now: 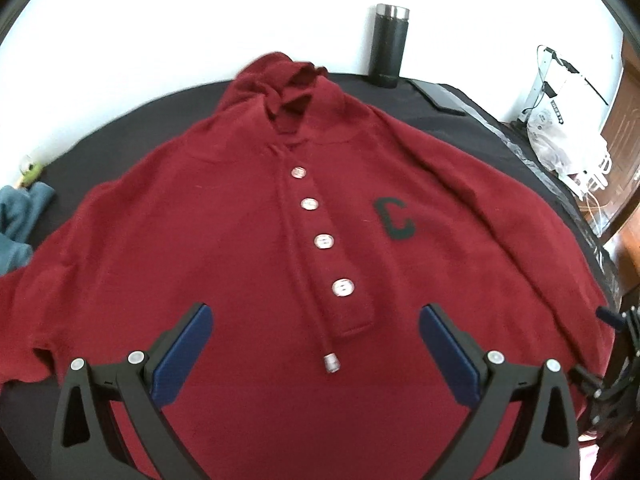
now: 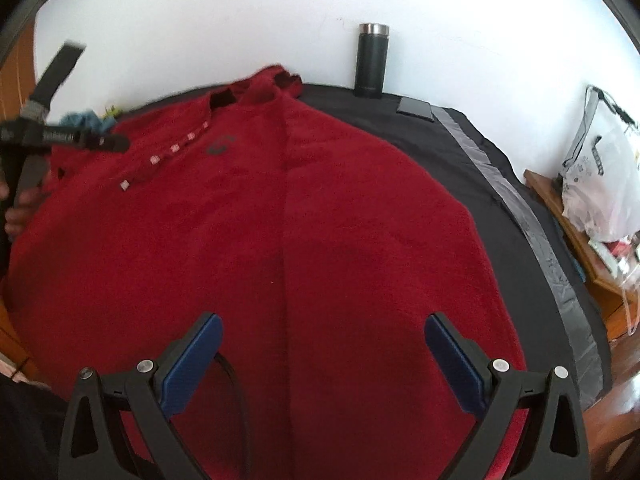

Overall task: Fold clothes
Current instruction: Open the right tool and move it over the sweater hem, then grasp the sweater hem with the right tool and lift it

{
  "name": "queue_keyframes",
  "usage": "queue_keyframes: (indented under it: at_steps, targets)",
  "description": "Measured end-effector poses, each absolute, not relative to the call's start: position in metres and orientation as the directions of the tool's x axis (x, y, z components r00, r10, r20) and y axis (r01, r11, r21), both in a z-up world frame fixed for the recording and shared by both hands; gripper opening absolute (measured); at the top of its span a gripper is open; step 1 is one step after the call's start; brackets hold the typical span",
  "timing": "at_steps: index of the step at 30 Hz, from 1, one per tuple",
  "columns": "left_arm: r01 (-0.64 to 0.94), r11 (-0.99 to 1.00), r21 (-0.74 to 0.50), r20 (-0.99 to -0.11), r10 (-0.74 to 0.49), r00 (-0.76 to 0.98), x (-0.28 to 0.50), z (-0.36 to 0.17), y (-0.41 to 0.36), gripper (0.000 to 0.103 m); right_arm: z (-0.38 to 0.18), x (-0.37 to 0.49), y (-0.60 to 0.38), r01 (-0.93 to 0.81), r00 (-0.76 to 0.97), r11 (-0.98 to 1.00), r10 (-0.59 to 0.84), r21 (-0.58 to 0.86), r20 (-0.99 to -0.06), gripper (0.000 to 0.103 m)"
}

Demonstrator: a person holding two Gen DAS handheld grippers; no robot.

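Red hoodie (image 1: 240, 240), four buttons (image 1: 324, 242), one flask (image 1: 390, 46)

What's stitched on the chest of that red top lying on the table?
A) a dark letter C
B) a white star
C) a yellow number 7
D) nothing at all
A: in the left wrist view, a dark letter C sits on the red top, beside the row of pale buttons.

On my red sweater (image 1: 240, 240) I read one dark letter, "C" (image 1: 394, 218), on the chest (the print on the plastic bag (image 1: 560, 128) was illegible).
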State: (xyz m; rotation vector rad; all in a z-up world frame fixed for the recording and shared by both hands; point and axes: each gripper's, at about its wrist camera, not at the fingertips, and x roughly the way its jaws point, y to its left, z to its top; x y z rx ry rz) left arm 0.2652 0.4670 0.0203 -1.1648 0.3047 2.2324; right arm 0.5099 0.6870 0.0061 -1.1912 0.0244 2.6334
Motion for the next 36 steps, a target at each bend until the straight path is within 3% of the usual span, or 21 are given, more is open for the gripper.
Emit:
queue_keyframes:
  at_steps: [11, 19, 21, 27, 36]
  targets:
    - [-0.544, -0.836, -0.069, -0.823, 0.357, -0.443, 0.243, -0.02, 0.467, 0.103, -0.003, 0.489, 0.703, -0.328, -0.585, -0.943, 0.252, -0.06, -0.771, 0.098]
    - [-0.553, -0.831, -0.068, -0.806, 0.372, -0.46, 0.248, -0.02, 0.464, 0.103, 0.003, 0.477, 0.709, -0.387, -0.577, -0.921, 0.279, -0.044, -0.768, 0.06]
    - [-0.553, -0.83, -0.076, -0.805, 0.379, -0.458, 0.247, -0.02, 0.464, 0.103, 0.004, 0.474, 0.709, -0.399, -0.573, -0.916, 0.291, -0.049, -0.766, 0.034]
    - [-0.553, -0.829, -0.083, -0.803, 0.384, -0.456, 0.246, -0.021, 0.464, 0.103, 0.01, 0.471, 0.721, -0.46, -0.564, -0.887, 0.324, -0.037, -0.759, 0.017]
    - [-0.552, -0.83, -0.077, -0.803, 0.38, -0.459, 0.246, -0.02, 0.464, 0.103, 0.055, 0.471, 0.748, -0.531, -0.619, -0.847, 0.403, -0.019, -0.674, 0.013]
